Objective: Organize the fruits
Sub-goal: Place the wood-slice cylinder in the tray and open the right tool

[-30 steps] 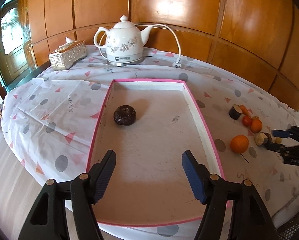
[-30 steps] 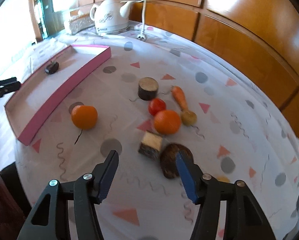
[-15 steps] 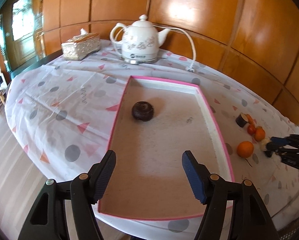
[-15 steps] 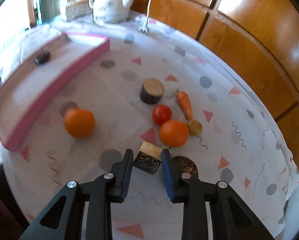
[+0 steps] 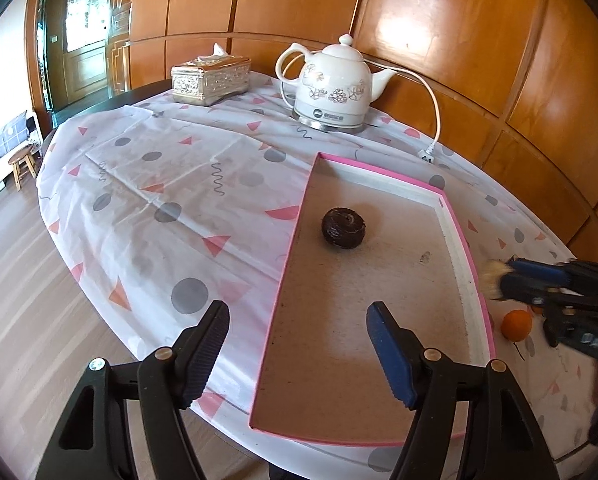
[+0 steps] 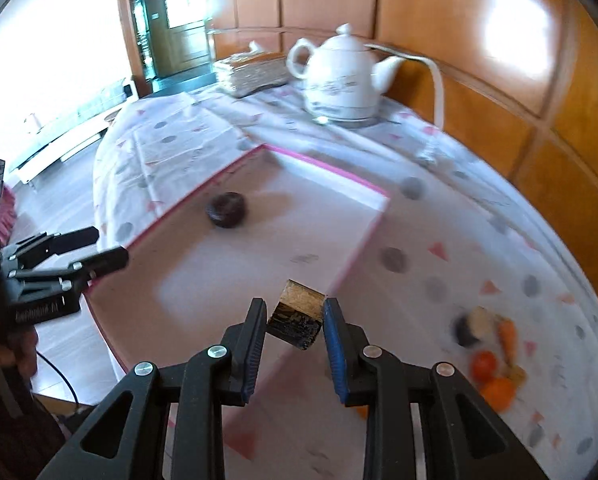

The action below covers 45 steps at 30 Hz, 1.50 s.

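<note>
**Inspector:** Start at the bottom of the right wrist view.

**Assistant:** The right gripper (image 6: 295, 330) is closed narrow on a dark cut chunk with a pale face (image 6: 297, 312), carried clear of the surface, near the right rim of the pink-edged tray (image 6: 259, 152). Whether it is already over the tray, I cannot tell.

**Inspector:** The other one?

**Assistant:** The left gripper (image 5: 297, 344) stands wide and holds nothing, at the lower edge of its own view, over the tray's near end.

**Inspector:** What is in the tray?

**Assistant:** One dark round fruit (image 5: 343, 227), mid-frame. No more.

**Inspector:** Outstanding?

**Assistant:** On the tabletop (image 5: 187, 168) at the lower right of the right wrist view: a tomato (image 6: 484, 363), an orange (image 6: 498, 393), a carrot (image 6: 508, 336) and a dark stub (image 6: 470, 327), blurred. Another orange (image 5: 516, 324) lies beside the tray's rim. I judge the task early: one placed, one in transit, the rest untouched.
</note>
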### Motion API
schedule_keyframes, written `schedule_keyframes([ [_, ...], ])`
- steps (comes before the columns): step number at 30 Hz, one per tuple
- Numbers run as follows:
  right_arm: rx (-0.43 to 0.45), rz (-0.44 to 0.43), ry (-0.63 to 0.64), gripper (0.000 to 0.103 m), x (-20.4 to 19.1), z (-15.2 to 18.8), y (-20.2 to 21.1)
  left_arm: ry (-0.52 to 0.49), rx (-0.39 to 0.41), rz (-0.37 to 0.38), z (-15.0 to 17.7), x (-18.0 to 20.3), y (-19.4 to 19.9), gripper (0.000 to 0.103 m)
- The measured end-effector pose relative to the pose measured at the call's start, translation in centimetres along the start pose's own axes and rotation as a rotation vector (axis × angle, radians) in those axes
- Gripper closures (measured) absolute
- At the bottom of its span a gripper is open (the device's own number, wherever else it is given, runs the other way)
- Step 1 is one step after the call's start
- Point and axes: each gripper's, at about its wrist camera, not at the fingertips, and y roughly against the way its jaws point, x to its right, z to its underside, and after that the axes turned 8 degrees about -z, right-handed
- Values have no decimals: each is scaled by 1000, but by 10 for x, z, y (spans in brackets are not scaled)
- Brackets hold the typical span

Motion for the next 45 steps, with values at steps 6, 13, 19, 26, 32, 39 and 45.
schedule_keyframes([
  [6, -32, -18, -21, 73, -18, -16, -35, 7, -10, 0, 0, -2, -3, 31],
  [13, 0, 21, -22, 67, -14, -14, -22, -2, -6, 5, 1, 0, -3, 31],
  [19, 24, 84, -54, 66, 7, 4, 3, -24, 8, 21, 3, 8, 3, 25],
  [26, 15, 137, -111, 65, 34, 29, 20, -57, 19, 26, 4, 19, 8, 25],
  [32, 9, 166, -143, 65, 47, 49, 29, -88, 30, 37, 4, 29, 12, 25],
  [39, 2, 202, -167, 60, 64, 67, 44, -153, 49, 71, 3, 48, 20, 25],
  [45, -13, 243, -195, 59, 83, 84, 56, -199, 50, 98, 2, 65, 22, 25],
])
